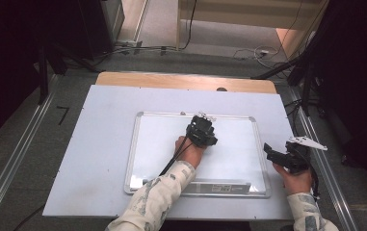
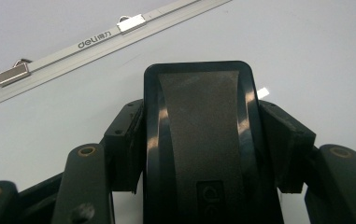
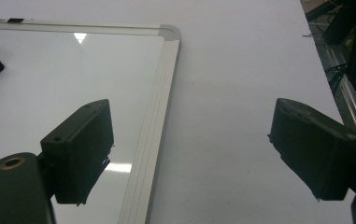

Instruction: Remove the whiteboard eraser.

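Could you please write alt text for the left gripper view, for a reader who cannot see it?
The left gripper holds a black rectangular whiteboard eraser between its two black fingers, just above the white surface of a silver-framed whiteboard. The board's frame runs diagonally across the upper left, carrying two small metal clips.

White tabletop sheet [image 1: 99,144], wooden table edge [image 1: 171,80], floor cables [image 1: 248,53]

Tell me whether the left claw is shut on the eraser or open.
Shut on it. In the left gripper view the left claw has both pads pressed against the sides of the black eraser, held over the whiteboard.
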`<state>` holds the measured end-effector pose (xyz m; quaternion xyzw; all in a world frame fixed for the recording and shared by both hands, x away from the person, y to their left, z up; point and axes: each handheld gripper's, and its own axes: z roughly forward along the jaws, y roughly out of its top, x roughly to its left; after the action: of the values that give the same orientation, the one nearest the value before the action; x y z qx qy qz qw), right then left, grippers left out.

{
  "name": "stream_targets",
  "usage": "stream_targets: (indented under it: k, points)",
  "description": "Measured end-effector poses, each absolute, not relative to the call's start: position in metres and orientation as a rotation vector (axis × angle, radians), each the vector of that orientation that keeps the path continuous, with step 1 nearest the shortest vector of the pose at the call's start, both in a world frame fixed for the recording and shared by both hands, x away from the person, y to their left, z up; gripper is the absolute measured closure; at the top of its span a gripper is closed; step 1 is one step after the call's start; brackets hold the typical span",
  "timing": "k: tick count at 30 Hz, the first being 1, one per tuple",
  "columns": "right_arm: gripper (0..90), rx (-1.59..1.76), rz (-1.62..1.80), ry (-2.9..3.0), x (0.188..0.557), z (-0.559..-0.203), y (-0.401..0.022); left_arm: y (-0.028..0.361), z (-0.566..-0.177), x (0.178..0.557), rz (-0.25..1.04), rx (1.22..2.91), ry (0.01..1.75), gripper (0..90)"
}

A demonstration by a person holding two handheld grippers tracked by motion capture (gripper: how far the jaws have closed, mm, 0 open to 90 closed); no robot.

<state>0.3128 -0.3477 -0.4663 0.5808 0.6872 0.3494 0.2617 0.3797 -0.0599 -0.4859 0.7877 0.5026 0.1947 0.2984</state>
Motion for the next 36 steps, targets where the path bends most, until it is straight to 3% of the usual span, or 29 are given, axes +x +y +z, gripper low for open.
stream_targets:
  k: [36]
  points:
    - [12.2,1.574,0.948,1.861,0.313,-0.466,-0.347,-0.086,-0.486,0.372,0.503,2.113,1.282,40.2]
